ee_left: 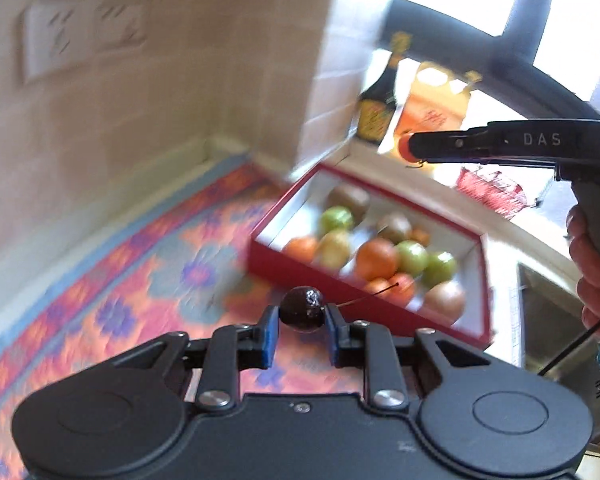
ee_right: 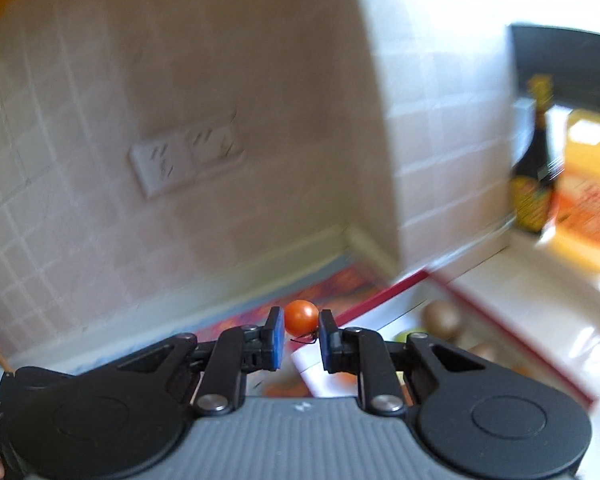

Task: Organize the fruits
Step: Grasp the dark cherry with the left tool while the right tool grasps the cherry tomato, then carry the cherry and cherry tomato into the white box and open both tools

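Blue pads point(ee_left: 269, 334) of the left gripper point(ee_left: 301, 330) are clamping a dark cherry point(ee_left: 302, 308), its stem pointing right toward the red box point(ee_left: 332, 278) ahead. Above that box, the right gripper point(ee_right: 299, 336) is pinching a cherry tomato point(ee_right: 301, 317) (blur is hiding the box's dividers).

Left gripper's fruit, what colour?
Dark purple-black cherry, glossy, with a thin stem; best in left wrist view.
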